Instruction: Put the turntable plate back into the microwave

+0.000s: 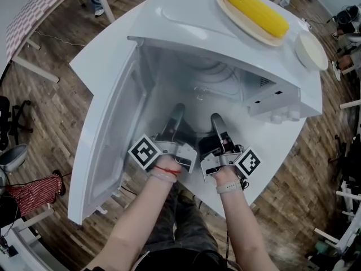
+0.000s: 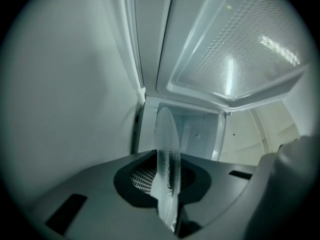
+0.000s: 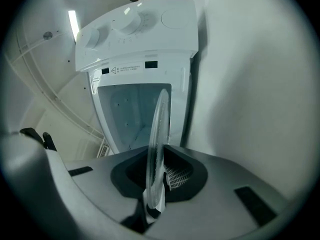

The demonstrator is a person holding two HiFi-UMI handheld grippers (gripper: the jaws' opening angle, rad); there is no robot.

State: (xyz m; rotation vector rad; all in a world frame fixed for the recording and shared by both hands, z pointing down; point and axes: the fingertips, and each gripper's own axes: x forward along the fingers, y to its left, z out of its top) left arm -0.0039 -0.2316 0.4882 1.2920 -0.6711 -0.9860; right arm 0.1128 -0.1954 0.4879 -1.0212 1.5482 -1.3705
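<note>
The clear glass turntable plate (image 1: 204,97) is inside the open white microwave (image 1: 186,16), hard to make out against the pale cavity. Both grippers reach into the cavity from the front. My left gripper (image 1: 176,112) is shut on the plate's near left rim. My right gripper (image 1: 216,119) is shut on its near right rim. In the left gripper view the plate (image 2: 167,159) stands edge-on, pinched by the left gripper (image 2: 167,186). In the right gripper view the plate (image 3: 159,134) is likewise clamped edge-on by the right gripper (image 3: 157,179).
The microwave door (image 1: 107,145) hangs open to the left. The control panel with knobs (image 1: 276,109) is on the right of the opening. On the microwave's top sit a plate with a corn cob (image 1: 255,10) and a white bowl (image 1: 311,49). Wooden floor surrounds the table.
</note>
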